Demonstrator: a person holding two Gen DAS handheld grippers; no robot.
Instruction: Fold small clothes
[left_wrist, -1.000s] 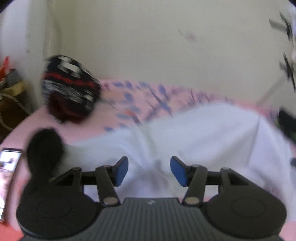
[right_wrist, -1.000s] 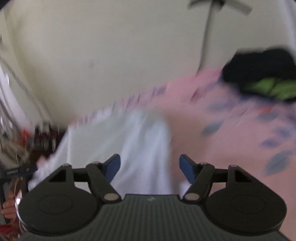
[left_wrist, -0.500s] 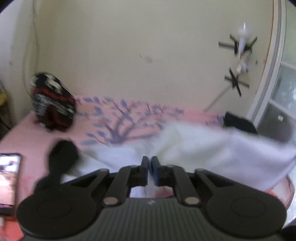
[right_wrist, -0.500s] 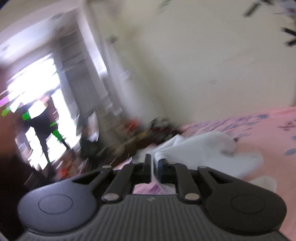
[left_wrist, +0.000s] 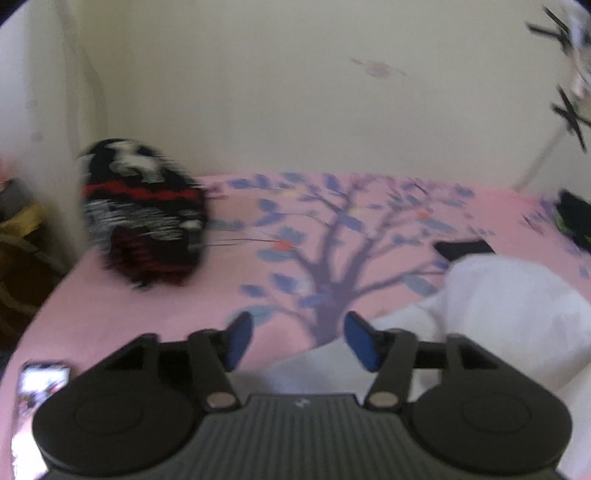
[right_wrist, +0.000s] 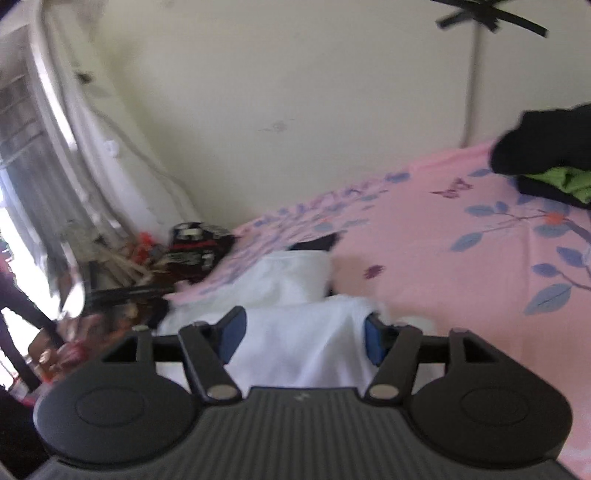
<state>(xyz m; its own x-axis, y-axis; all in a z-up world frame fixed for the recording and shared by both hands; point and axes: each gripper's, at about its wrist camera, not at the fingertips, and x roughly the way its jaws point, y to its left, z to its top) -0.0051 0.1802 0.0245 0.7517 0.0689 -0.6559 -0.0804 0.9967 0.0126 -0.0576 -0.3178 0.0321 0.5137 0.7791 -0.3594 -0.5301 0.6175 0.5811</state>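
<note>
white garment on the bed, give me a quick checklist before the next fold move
1. Left gripper free of cloth: ok, jaws opening, only the pink sheet shows between them.
2. Right gripper released: ok, jaws opening, pads not pressing; the white garment lies between them.
3. Garment flat and squared: not ok, it sits bunched with a raised hump.
4. Edges or corners to grasp located: cannot tell, the frames are blurred.
5. Folding area free: not ok, a small black item lies right behind the garment.
6. Striped bundle out of the way: ok, far left by the wall.
</note>
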